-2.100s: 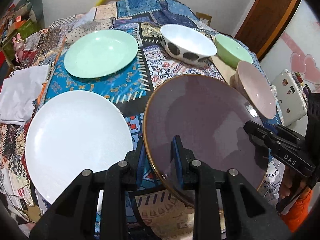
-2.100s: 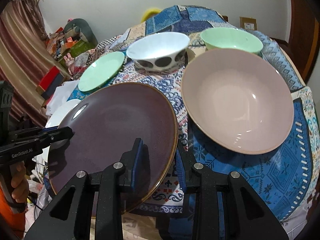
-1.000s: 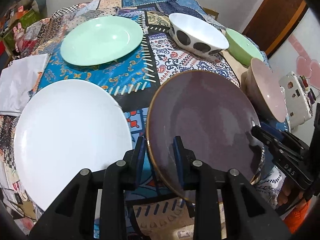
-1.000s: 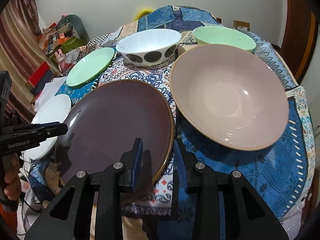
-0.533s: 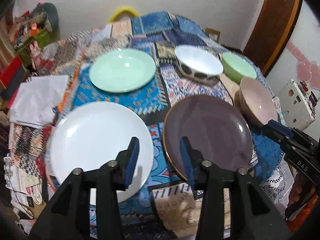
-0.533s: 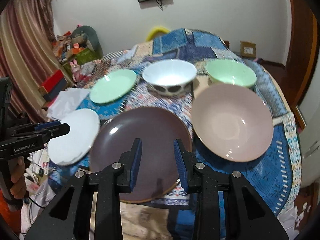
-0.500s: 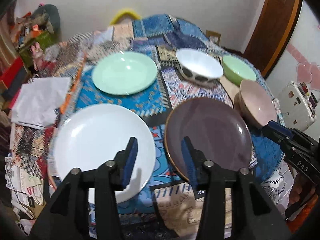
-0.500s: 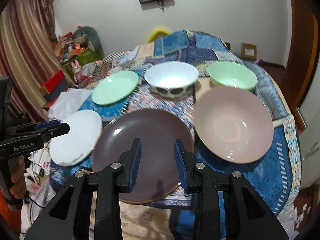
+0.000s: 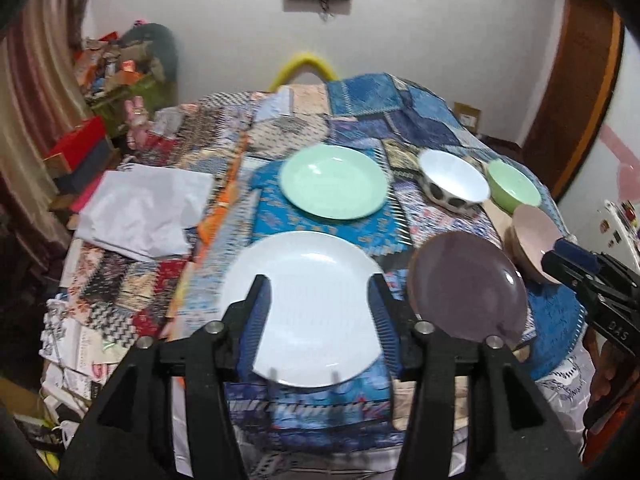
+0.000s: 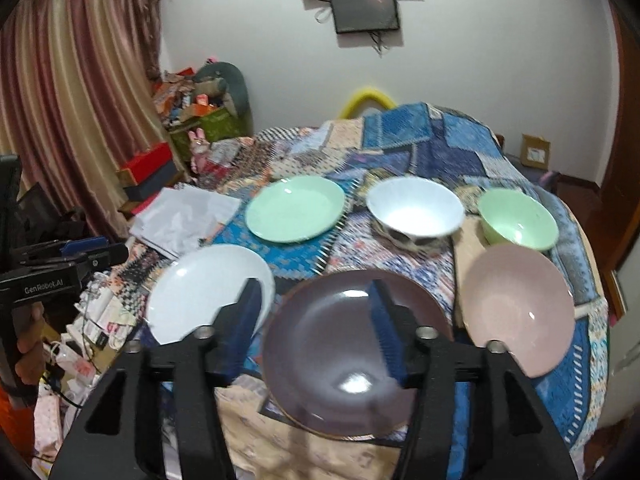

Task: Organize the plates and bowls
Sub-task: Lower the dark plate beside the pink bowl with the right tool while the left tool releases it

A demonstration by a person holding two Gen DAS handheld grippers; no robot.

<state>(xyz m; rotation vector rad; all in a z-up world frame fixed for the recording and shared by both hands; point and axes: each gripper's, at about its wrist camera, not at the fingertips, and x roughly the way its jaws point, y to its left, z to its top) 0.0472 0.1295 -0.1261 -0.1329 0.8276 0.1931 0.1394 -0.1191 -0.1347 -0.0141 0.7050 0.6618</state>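
Nothing is held in the pink bowl (image 10: 516, 304), green bowl (image 10: 518, 220) or white bowl (image 10: 416, 210); all are seen bare. Both the left gripper (image 9: 320, 312) and right gripper (image 10: 316, 312) are opening with nothing gripped; the brown plate (image 10: 340, 344) is left on the table.

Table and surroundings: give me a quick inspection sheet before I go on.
Surface: table under a patchwork cloth.
Job's things: brown plate, white plate, mint plate, each lying apart; patterned white bowl, green bowl, pink bowl, none stacked.
Clutter: crumpled white paper at the cloth's left edge.
Grippers: left hand-held gripper and right hand-held gripper both opening, nothing between the jaws, above the dishes.
Cables: loose wires under the wall screen.
Surroundings: curtain, boxes and packets piled in the corner.
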